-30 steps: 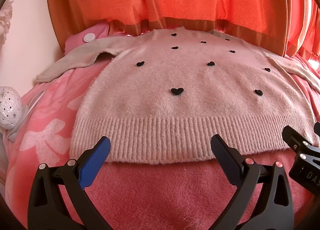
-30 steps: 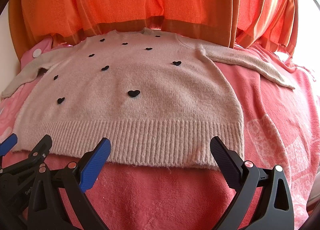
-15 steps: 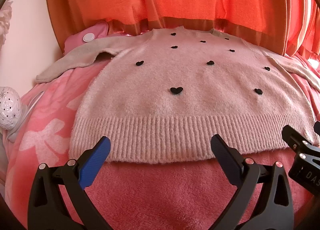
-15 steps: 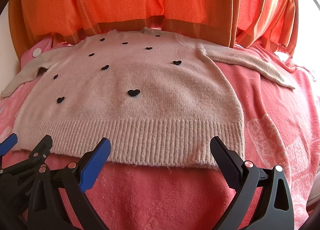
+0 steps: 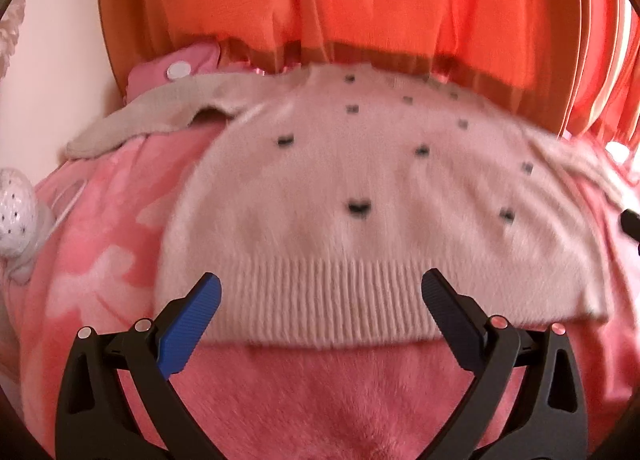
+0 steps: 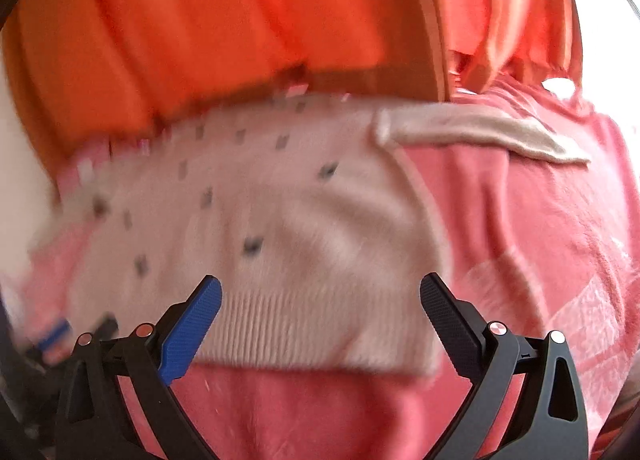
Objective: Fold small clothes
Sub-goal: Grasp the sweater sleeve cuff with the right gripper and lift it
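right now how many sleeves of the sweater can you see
2. One sleeve lies spread out to the left of the sweater on the pink blanket; the other sleeve lies spread out to the right. Neither is folded in.

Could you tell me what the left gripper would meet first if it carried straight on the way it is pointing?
Most likely the sweater's ribbed hem, which lies between the open left gripper fingers; depth is unclear.

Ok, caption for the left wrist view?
Open left tool poised over the ribbed hem of a pink sweater lying flat on a pink blanket.
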Demonstrator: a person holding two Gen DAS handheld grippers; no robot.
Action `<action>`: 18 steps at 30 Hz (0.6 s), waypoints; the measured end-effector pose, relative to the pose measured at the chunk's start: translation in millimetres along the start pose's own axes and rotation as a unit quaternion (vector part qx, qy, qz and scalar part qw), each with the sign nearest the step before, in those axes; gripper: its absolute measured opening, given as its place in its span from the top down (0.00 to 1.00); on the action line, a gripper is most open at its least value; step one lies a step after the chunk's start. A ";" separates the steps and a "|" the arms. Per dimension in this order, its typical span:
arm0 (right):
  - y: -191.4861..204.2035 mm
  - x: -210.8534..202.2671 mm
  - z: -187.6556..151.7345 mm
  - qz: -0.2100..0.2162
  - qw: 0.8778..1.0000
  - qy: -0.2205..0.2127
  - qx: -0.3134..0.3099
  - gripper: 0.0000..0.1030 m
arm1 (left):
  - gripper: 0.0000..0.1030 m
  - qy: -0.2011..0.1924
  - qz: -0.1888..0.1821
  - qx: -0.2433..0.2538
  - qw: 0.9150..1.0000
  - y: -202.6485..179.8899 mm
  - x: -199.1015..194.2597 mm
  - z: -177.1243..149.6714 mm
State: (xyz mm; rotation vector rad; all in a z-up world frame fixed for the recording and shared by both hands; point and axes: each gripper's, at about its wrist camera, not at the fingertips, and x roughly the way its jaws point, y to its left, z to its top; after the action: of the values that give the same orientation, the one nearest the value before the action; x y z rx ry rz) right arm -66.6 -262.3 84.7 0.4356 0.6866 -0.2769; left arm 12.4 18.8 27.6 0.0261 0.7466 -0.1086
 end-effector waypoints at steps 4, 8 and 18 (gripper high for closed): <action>-88.8 13.2 56.5 -0.031 0.998 -0.001 0.059 0.05 | 0.05 -0.015 -0.010 -0.018 1.000 9.9 -0.3 39.7; -203.1 53.9 92.8 -0.121 0.983 0.001 0.136 0.05 | 0.05 -0.019 -0.001 -0.016 1.000 0.0 21.6 84.1; -325.5 123.4 125.0 -0.121 0.951 0.004 0.284 0.44 | 0.05 0.020 -0.025 -0.057 0.998 -29.7 109.5 113.7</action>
State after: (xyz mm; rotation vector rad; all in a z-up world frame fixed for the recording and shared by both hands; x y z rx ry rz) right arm -31.6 -619.0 -6.7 0.9032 0.6631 -0.7145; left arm 165.8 -27.6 37.1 -0.1000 0.7933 -0.1124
